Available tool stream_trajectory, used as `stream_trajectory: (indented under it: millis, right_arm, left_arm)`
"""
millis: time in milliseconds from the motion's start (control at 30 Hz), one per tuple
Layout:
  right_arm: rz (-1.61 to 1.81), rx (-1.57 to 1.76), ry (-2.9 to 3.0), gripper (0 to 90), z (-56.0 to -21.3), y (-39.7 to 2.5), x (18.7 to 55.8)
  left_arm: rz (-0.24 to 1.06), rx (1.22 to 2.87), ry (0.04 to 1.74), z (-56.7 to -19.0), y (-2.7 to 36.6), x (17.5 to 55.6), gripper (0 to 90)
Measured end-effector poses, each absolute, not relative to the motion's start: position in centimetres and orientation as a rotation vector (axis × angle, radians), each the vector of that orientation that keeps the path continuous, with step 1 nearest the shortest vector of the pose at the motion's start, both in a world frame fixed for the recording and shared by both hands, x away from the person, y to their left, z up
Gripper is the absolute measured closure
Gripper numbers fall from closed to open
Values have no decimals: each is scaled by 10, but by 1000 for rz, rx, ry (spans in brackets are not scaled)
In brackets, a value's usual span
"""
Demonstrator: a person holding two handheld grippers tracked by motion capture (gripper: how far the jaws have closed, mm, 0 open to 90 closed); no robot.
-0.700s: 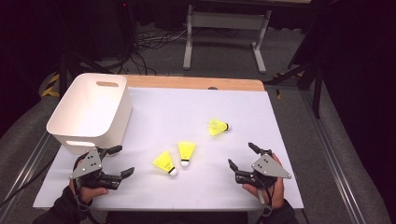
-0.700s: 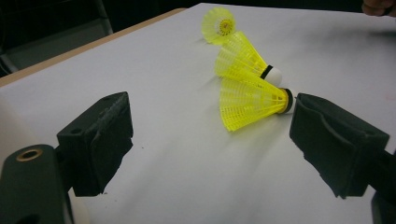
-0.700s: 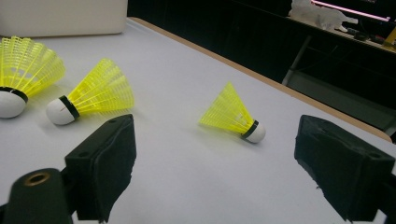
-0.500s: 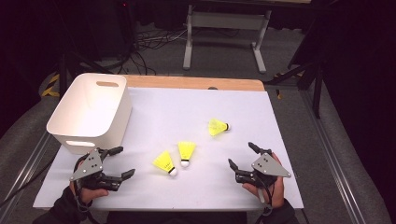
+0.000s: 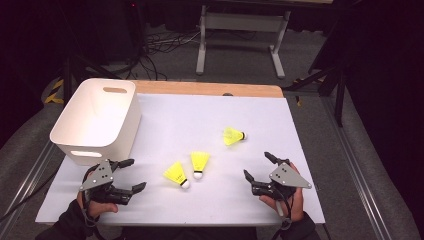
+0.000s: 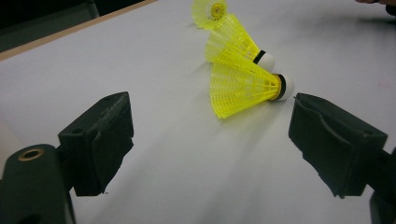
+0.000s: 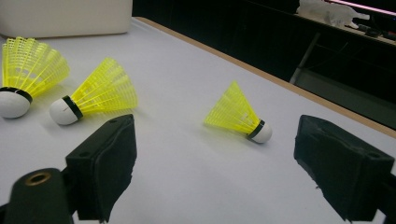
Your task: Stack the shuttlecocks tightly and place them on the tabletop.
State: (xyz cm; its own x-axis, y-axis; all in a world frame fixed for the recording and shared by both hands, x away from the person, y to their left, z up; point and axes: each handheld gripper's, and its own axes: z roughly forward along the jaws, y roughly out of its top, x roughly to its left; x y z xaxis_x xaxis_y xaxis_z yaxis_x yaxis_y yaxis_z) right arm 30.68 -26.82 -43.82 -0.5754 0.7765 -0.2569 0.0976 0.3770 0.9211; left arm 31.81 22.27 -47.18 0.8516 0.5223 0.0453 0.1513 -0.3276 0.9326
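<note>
- At the near edge of the white table [image 5: 210, 115], we are holding the left gripper [image 5: 129, 175] low over the sheet, its jaws standing wide apart with nothing between them.
- At the near right, we are holding the right gripper [image 5: 260, 167] the same way, jaws spread wide and closing on nothing.
- Between the two grippers, two yellow shuttlecocks are lying on their sides: the nearest shuttlecock [image 5: 177, 174] and, just right of it, the middle shuttlecock [image 5: 199, 163], their skirts close together.
- In the left gripper view, we are looking along the jaws at the nearest shuttlecock [image 6: 245, 87], with the middle one right behind it.
- Farther off and to the right, the far shuttlecock [image 5: 232, 136] is lying alone, well apart from the pair; in the right gripper view it [image 7: 237, 114] is sitting between our jaws, ahead of them.
- At the far left, the white bin [image 5: 95, 125] is standing upright on the table.
</note>
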Motion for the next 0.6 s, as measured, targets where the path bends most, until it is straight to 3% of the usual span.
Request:
stream_trajectory:
  millis: [200,600]
  right_arm:
    - [1221,747,1933,137,-438,-269,308]
    - [1187,732,1951,139,-439,-268,310]
  left_arm:
    - [370,1945,474,-474,210,324,187]
    - [254,2020,416,-475,180,340,346]
